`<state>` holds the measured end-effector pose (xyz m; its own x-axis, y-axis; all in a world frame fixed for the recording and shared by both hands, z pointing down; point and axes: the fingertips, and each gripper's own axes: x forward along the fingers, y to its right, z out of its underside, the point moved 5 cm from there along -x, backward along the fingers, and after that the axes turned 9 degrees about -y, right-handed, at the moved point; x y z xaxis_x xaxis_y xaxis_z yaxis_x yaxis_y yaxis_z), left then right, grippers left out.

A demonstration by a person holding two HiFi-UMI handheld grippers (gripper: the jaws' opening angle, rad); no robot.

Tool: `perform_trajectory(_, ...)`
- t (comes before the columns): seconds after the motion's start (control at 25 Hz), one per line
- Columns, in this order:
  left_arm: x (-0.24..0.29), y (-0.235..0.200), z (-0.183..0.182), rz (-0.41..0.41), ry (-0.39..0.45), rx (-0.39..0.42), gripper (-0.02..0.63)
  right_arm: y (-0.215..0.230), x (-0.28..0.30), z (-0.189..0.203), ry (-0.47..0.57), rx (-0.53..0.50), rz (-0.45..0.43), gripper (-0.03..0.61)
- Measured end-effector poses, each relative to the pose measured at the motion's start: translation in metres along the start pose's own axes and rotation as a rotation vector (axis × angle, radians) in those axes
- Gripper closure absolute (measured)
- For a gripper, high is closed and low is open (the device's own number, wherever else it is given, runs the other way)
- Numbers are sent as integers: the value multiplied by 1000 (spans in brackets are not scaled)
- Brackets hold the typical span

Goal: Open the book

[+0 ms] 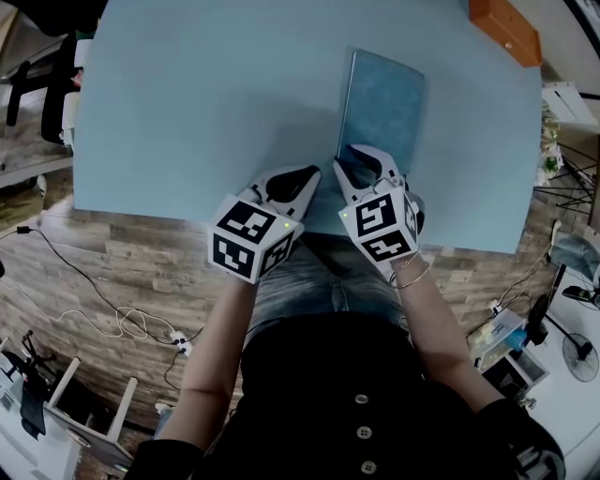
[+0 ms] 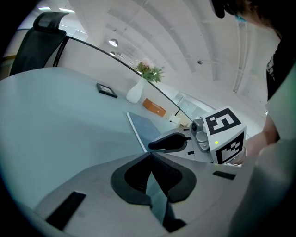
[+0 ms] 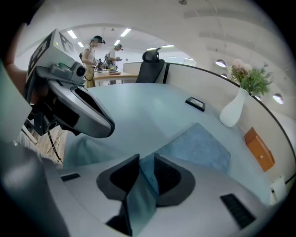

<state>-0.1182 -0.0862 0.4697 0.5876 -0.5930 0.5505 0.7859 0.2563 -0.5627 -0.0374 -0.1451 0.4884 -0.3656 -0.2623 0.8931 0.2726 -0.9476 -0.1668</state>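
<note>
One blue book (image 1: 384, 98) is seen lying flat on the pale blue surface (image 1: 206, 103), right of the middle, with its near end close to the surface's near edge. The right tool (image 3: 142, 164) is clamped on the near left corner of the book, and a blue sheet of the cover is seen passing between its two jaws. The left tool (image 2: 150, 157) is clenched with its jaw tips touching and nothing held; it is placed just beside the book's near left corner, above the near edge of the surface. The two tools are held side by side, close together but apart. A wide stretch of bare surface is left open to the left of the book and beyond its far end. One orange box (image 1: 506, 28) is set at the far right corner, well apart from the book, and one white vase (image 3: 233, 109) with flowers is stood near that box. One small flat black item (image 3: 195, 103) is laid further along the far side. Only black-and-white square markers are carried on the two cubes, one cube (image 1: 251, 236) per tool; their patterns cannot be read as words. One black office chair (image 3: 151, 65) is placed past the surface's far end, and two people (image 3: 95, 51) are made out in the background. Loose cables (image 1: 122, 319) are strewn over the wood-patterned floor below the near edge.
</note>
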Motion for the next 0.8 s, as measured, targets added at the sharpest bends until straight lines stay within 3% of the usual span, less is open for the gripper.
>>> perform_trajectory(0.4, -8, 0, -4, 22, -6, 27, 601, -3, -2, -2, 2, 102, -40, 542)
perform_trajectory(0.8, -13, 2, -8, 40, -18, 48, 601, -1, -9, -3, 28, 238, -56, 563)
